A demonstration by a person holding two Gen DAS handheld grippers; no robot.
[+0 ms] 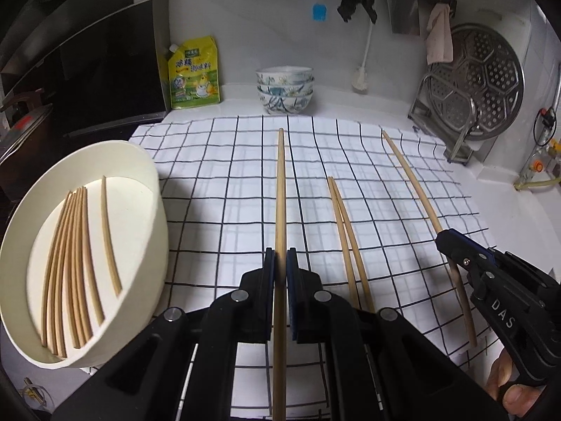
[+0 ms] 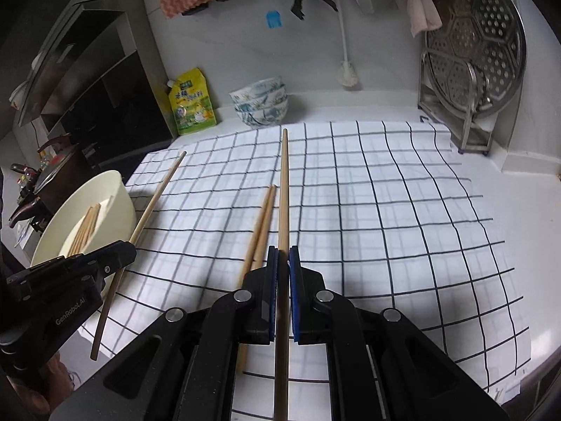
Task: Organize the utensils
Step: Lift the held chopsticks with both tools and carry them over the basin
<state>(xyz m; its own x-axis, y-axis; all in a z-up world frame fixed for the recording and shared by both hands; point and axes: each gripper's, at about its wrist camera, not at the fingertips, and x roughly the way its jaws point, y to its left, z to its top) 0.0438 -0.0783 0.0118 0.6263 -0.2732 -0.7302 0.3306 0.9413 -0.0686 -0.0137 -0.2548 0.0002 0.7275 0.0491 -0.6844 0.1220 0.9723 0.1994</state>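
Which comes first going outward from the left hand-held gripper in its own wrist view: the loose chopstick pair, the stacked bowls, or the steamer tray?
From the left hand-held gripper:
1. Loose chopstick pair, lying on the checked cloth just to its right.
2. Stacked bowls, straight ahead, past the cloth's far edge.
3. Steamer tray, upright in its rack at the far right.

Tub [image 1: 154,210] with chopsticks left of cloth [image 1: 217,189], chopstick pair [image 1: 345,242] on cloth, bowls [image 1: 284,89] behind
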